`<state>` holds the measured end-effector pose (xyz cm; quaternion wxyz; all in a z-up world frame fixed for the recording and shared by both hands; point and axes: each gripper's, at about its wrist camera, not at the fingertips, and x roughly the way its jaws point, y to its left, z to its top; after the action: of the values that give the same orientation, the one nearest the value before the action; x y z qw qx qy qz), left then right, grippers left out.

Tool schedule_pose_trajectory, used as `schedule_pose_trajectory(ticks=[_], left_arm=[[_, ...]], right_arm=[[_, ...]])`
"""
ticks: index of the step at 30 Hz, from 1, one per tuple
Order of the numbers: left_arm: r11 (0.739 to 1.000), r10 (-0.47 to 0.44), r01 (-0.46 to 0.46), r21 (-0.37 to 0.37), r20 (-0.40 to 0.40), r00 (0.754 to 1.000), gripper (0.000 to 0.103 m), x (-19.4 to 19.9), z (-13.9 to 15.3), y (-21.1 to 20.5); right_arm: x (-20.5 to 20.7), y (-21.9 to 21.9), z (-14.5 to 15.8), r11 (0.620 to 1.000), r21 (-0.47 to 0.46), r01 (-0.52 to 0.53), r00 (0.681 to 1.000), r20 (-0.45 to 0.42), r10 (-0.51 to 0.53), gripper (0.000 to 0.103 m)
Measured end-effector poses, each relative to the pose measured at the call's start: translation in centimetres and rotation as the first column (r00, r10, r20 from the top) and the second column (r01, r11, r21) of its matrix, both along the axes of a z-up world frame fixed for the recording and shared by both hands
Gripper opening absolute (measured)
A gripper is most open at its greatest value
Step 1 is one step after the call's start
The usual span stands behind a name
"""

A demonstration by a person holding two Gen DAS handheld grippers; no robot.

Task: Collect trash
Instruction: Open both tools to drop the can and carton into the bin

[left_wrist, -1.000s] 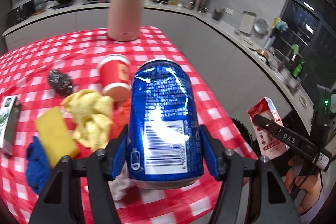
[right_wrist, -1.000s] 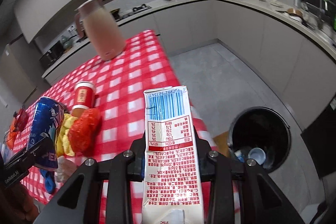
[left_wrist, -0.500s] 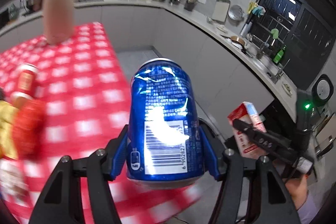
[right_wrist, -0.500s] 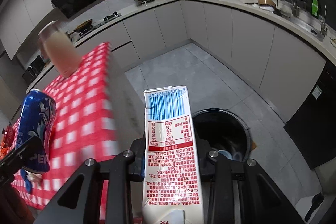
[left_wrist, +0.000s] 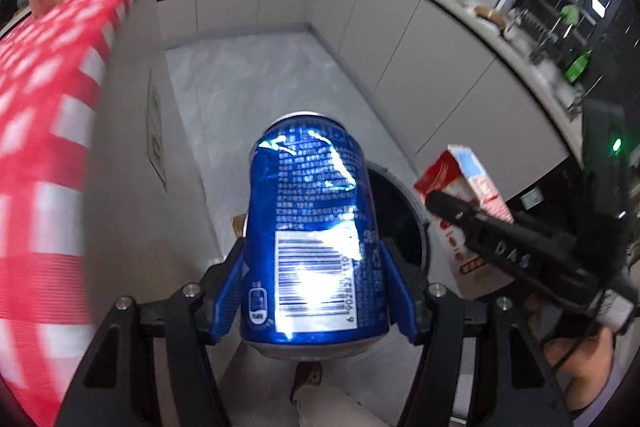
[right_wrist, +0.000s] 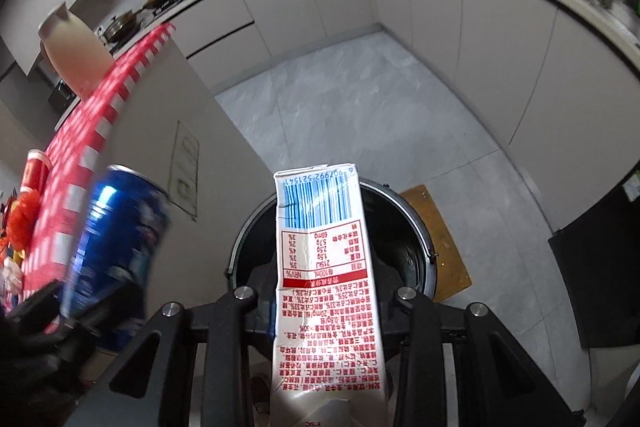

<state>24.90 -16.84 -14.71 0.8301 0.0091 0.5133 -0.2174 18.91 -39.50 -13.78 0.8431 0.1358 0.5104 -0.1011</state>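
Observation:
My left gripper [left_wrist: 316, 287] is shut on a blue drink can [left_wrist: 316, 243], held upright in the air above the floor. The can also shows blurred at the left of the right wrist view [right_wrist: 120, 247]. My right gripper [right_wrist: 326, 291] is shut on a white and red milk carton [right_wrist: 326, 275], held over a round black trash bin [right_wrist: 412, 251] on the floor. The carton shows at the right of the left wrist view [left_wrist: 464, 211], and the bin's rim [left_wrist: 404, 203] shows behind the can.
The table with the red checked cloth [left_wrist: 40, 147] is at the left, off to the side; a red cup [right_wrist: 34, 167] and a pink jug [right_wrist: 72, 55] stand on it. A brown mat [right_wrist: 440, 239] lies beside the bin. Grey cabinets [right_wrist: 480, 39] ring the tiled floor.
Both grippers have swung right, away from the table, with the can and the carton. The bin now lies directly beneath the carton and just behind the can.

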Motion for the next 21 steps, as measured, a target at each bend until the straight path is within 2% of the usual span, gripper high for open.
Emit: schedule_pose_trajectory(ticks=[4,5,6,7,9,14,19,21], left_arm=[[1.0,0.015,-0.014,0.026,-0.059,0.998,0.067,0.8,-2.7,-0.9],[0.999,0.019,-0.016,0.032,-0.078,0.997,0.07,1.1,-3.7,-1.3],[0.999,0.022,-0.017,0.05,-0.093,0.995,0.074,1.3,-4.2,-1.6],[0.997,0.03,-0.022,0.075,-0.108,0.994,0.078,1.6,-4.7,-1.9],[0.994,0.058,-0.048,0.093,-0.1,0.993,0.078,1.9,-4.3,-1.8],[0.993,0.098,-0.098,0.064,-0.004,0.995,0.078,1.5,0.4,-0.5],[0.996,0.076,-0.078,0.04,0.049,0.996,0.078,0.0,5.7,0.7],[0.997,0.067,-0.069,0.022,0.073,0.995,0.079,-0.7,7.9,2.4]], right_arm=[[1.2,-1.4,-2.6,1.0,0.011,-0.028,0.999,-0.025,0.028,0.036],[1.5,-1.6,-3.4,0.999,0.007,-0.039,0.998,-0.043,0.039,0.045],[2.0,-1.6,-3.9,0.999,0.003,-0.042,0.998,-0.051,0.042,0.064],[2.1,-1.9,-4.3,0.999,0.0,-0.041,0.998,-0.049,0.041,0.07],[2.2,-2.4,-4.5,0.999,-0.005,-0.034,0.998,-0.045,0.034,0.07],[1.5,-2.7,-2.4,1.0,-0.021,-0.002,1.0,0.004,0.002,0.07],[1.2,-1.6,1.3,1.0,-0.028,0.012,0.999,0.045,-0.01,0.07],[0.7,-0.4,3.0,0.999,-0.034,0.016,0.998,0.067,-0.014,0.07]])
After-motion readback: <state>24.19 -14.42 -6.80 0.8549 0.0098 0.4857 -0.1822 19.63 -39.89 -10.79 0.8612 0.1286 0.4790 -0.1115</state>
